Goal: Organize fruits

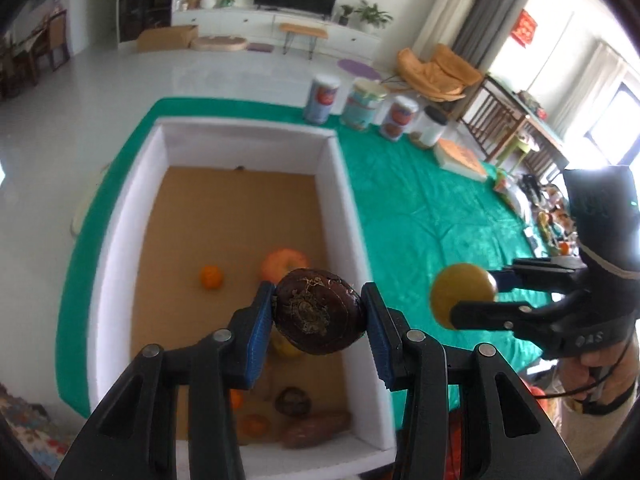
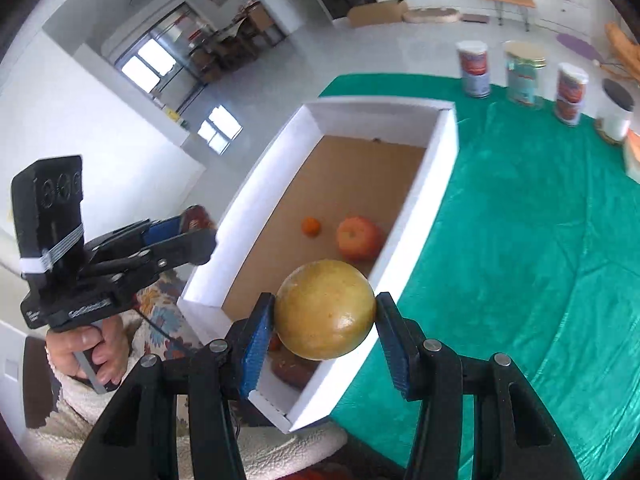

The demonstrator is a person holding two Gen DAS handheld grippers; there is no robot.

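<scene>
Fruits hung clamped over the box (image 1: 344,184), ready to drop. Left gripper (image 1: 319,312) jaws grasped a dark fruit (image 1: 318,312); right gripper (image 2: 325,312) jaws, at 3 o'clock, a yellow one (image 2: 325,310).

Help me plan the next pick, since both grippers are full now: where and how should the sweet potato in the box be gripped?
Grip the sweet potato across its narrow middle, coming straight down from above. It lies flat and elongated on the cardboard floor near the white box wall, so hand-held gripper fingers should probably close across its short width.
</scene>
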